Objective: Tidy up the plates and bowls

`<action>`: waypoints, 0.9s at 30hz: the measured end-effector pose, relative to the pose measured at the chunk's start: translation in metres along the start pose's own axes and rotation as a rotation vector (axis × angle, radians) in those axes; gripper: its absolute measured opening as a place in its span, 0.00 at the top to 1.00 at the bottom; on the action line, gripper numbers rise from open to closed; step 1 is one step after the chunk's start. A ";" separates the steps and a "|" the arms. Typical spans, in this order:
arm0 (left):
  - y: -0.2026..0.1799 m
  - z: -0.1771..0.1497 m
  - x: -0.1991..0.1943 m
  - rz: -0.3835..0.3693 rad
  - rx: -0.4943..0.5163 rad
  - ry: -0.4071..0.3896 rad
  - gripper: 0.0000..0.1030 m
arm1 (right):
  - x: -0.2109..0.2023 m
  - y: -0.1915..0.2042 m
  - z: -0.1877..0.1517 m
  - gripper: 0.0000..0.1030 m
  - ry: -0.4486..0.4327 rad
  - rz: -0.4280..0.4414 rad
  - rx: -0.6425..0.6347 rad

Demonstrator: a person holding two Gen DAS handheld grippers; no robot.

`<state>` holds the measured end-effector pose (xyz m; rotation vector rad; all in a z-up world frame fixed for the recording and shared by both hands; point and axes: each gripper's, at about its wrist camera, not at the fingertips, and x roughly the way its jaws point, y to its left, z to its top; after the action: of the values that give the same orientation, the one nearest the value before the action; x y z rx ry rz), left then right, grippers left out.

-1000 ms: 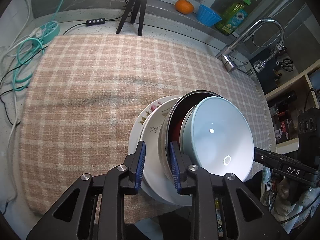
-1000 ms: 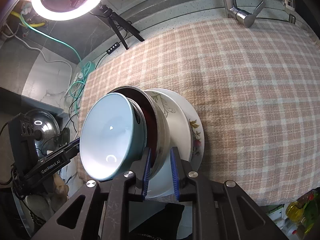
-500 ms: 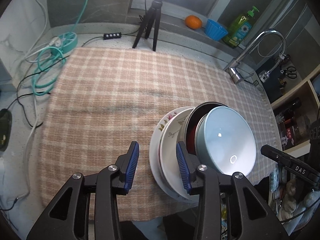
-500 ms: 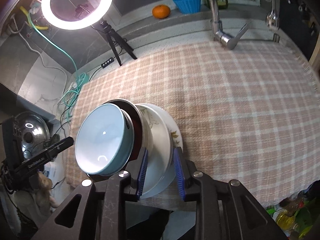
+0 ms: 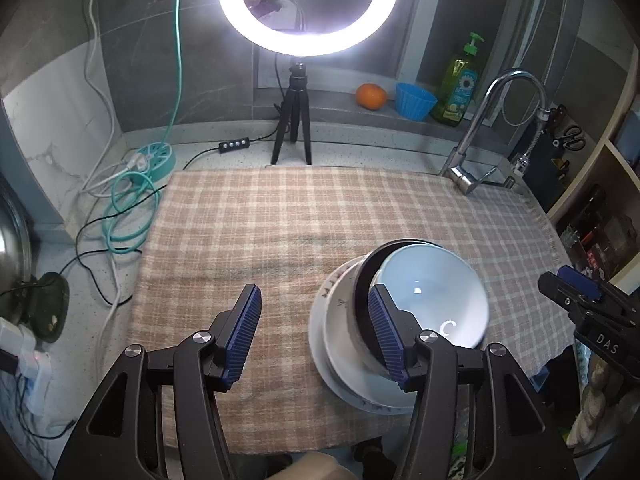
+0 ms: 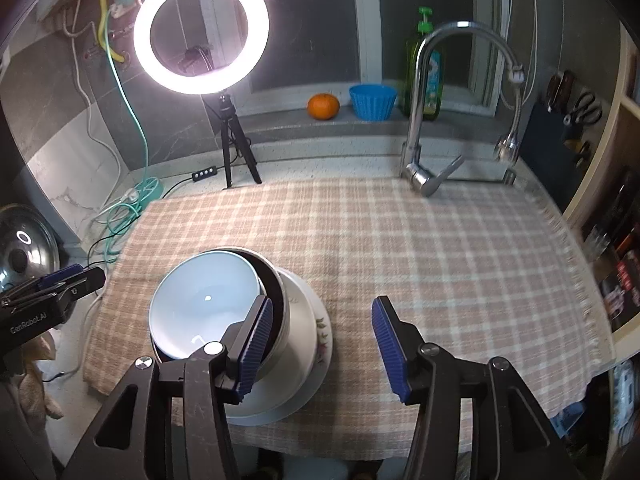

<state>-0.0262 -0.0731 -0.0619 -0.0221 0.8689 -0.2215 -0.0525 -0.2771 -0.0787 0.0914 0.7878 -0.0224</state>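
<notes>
- We have the stack (image 5: 372,344) near the front edge of the checked cloth (image 5: 280,216) — plates (image 5: 340,364) at the bottom, a metal bowl (image 5: 362,284) on them, a pale blue bowl (image 5: 432,300) nested on top.
- In the right wrist view the same stack (image 6: 248,332) sits front-left, and the blue bowl (image 6: 204,304) looks tilted in the metal one rather than seated flat.
- Left gripper (image 5: 312,332): jaws opening, nothing between them but cloth; its right pad (image 5: 386,334) stands in front of the metal bowl's wall — touching or not, we cannot tell.
- Right gripper (image 6: 324,344): jaws opening too, nothing held; its left pad (image 6: 256,334) overlaps the stack's rim, the other is out over bare cloth.
- Handling, our read: glazed ceramic and metal — stiff, slick, chip-prone. As a stack it is likely heavy and top-loaded, so the bowls could slide if it tips.
- Where to grab: pinch a rim, one pad inside and one outside. For the whole stack, take the bottom plate's rim from both sides and keep it level.
- The ribbed pads should help on glaze, but a one-sided rim pinch on a loaded plate would lever badly.
- Risk: the stack is close to the cloth's front edge, so a nudge that way is bad.
</notes>
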 end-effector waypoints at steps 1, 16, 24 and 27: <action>-0.002 0.000 -0.002 -0.013 -0.006 0.000 0.47 | -0.003 0.001 0.000 0.49 -0.014 -0.009 -0.007; -0.014 0.001 -0.023 0.004 0.008 -0.064 0.35 | -0.021 0.008 0.001 0.33 -0.102 -0.045 -0.012; -0.018 0.002 -0.024 -0.002 0.018 -0.068 0.35 | -0.023 0.007 -0.001 0.32 -0.113 -0.056 -0.007; -0.019 0.002 -0.025 0.000 0.021 -0.071 0.35 | -0.023 0.006 -0.001 0.32 -0.112 -0.058 -0.004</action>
<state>-0.0437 -0.0867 -0.0398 -0.0105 0.7958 -0.2279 -0.0687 -0.2714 -0.0627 0.0632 0.6779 -0.0808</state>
